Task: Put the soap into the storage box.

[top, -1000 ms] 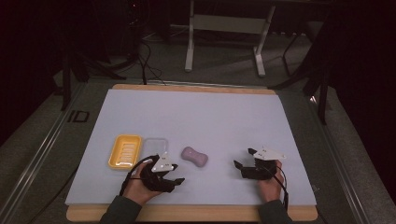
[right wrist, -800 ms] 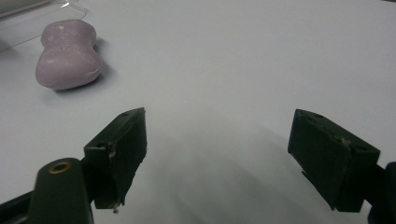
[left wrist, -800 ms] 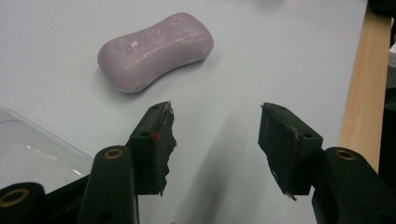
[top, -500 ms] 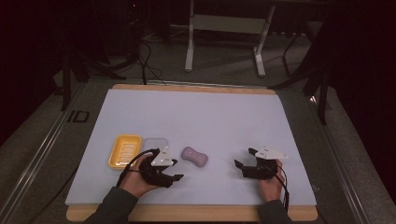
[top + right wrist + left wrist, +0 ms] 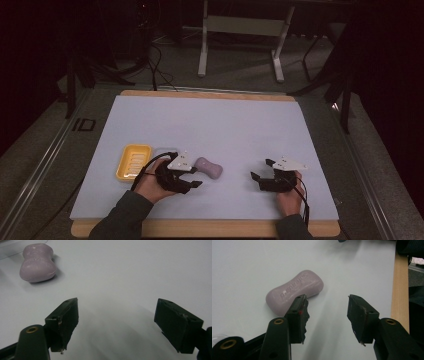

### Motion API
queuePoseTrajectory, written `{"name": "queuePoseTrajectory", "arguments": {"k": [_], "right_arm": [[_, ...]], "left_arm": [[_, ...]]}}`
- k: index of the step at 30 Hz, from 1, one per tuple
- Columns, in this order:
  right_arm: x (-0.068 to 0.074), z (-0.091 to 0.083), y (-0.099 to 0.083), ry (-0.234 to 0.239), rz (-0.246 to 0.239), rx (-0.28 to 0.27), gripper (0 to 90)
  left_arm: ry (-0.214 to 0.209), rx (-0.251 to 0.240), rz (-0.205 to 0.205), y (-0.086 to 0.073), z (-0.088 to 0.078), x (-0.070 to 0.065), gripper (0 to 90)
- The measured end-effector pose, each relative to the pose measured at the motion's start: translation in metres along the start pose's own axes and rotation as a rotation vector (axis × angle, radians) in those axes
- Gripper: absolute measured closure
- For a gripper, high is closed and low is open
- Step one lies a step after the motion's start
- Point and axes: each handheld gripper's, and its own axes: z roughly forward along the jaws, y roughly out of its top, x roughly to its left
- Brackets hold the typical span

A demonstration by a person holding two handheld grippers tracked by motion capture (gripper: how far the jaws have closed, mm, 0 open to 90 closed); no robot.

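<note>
Beside soap [image 5: 294, 291], left fingers [image 5: 299, 312] apart, empty.

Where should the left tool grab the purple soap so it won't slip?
Probably at the purple soap's narrow waist, across its short width. It lies flat on the table, pinched in the middle with rounded, fatter ends, so pads set in that dip should hold better than on the curved ends. The left tool, jaws apart with nothing between them, could come down from above, one pad either side.

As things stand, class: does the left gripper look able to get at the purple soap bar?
Probably yes. The left gripper hangs just short of the soap bar, jaws apart with nothing between them, and only bare table lies between.
</note>
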Motion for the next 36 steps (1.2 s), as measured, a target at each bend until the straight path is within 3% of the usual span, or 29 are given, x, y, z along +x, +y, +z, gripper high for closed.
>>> {"name": "queuePoseTrajectory", "arguments": {"k": [8, 15, 16, 22, 30, 34, 36], "right_arm": [[0.000, 0.000, 0.000, 0.001, 0.005, -0.001, 19.2], [0.000, 0.000, 0.000, 0.001, 0.002, 0.000, 19.2], [0.000, 0.000, 0.000, 0.001, 0.003, 0.000, 19.2], [0.000, 0.000, 0.000, 0.004, 0.005, 0.001, 19.0], [0.000, 0.000, 0.000, 0.003, 0.001, 0.002, 19.1], [0.000, 0.000, 0.000, 0.004, 0.001, 0.003, 19.0], [0.000, 0.000, 0.000, 0.005, -0.001, 0.004, 19.1]], "left_arm": [[-0.022, -0.018, -0.007, 0.007, 0.002, 0.013, 44.8], [-0.030, -0.003, -0.002, 0.010, 0.007, 0.021, 39.4], [-0.063, -0.006, 0.005, 0.010, 0.009, 0.024, 39.4], [-0.072, -0.006, 0.023, 0.012, 0.014, 0.030, 32.5], [-0.036, 0.023, 0.046, 0.017, 0.023, 0.032, 17.3], [-0.032, 0.036, 0.050, 0.018, 0.026, 0.034, 15.5], [-0.022, 0.077, 0.058, 0.021, 0.034, 0.036, 15.1]]}}
